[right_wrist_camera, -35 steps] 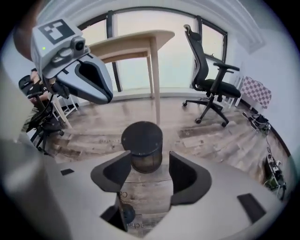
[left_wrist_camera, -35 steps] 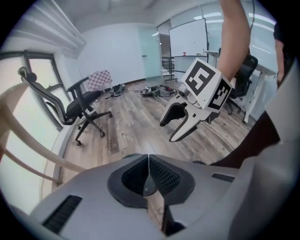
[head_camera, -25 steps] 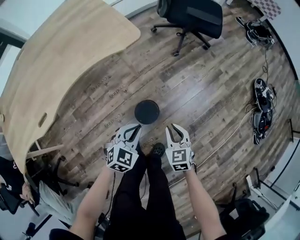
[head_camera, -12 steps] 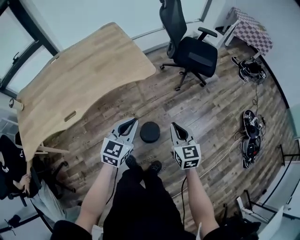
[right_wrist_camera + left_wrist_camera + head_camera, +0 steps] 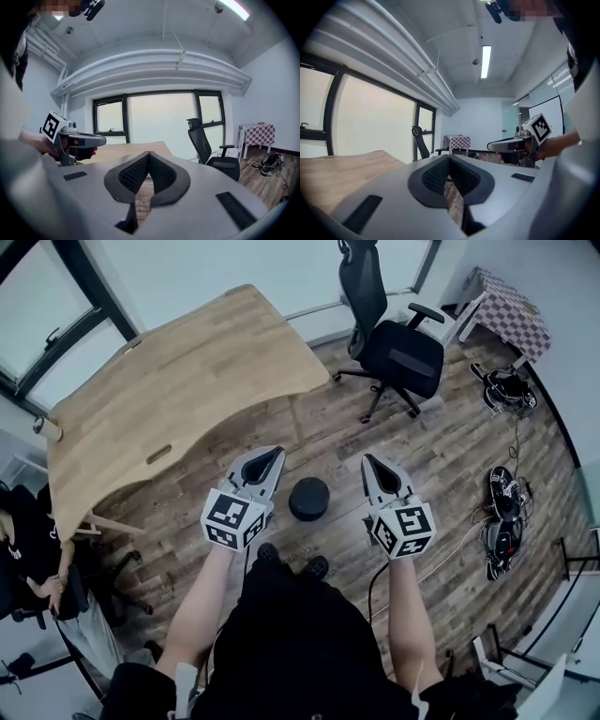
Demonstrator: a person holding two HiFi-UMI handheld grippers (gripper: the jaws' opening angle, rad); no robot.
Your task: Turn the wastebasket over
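A black round wastebasket (image 5: 308,499) stands on the wood floor between my two grippers, seen from above in the head view. My left gripper (image 5: 272,457) is held up to its left, jaws shut and empty. My right gripper (image 5: 368,463) is held up to its right, jaws also shut and empty. Both point nearly level, well above the basket. In the left gripper view the pads (image 5: 449,161) meet at the tips, and the right gripper (image 5: 494,146) shows beyond. In the right gripper view the pads (image 5: 149,157) meet too, with the left gripper (image 5: 101,139) at the left. Neither gripper view shows the basket.
A curved wooden desk (image 5: 178,395) stands at the upper left. A black office chair (image 5: 398,348) is at the upper right, near a checkered table (image 5: 506,306). Shoes and cables (image 5: 504,512) lie at the right. A seated person (image 5: 33,559) is at the left edge.
Both grippers have risen well above the floor and tilted toward level. The right jaws, open a second ago, have shut. The wastebasket stays where it stood.
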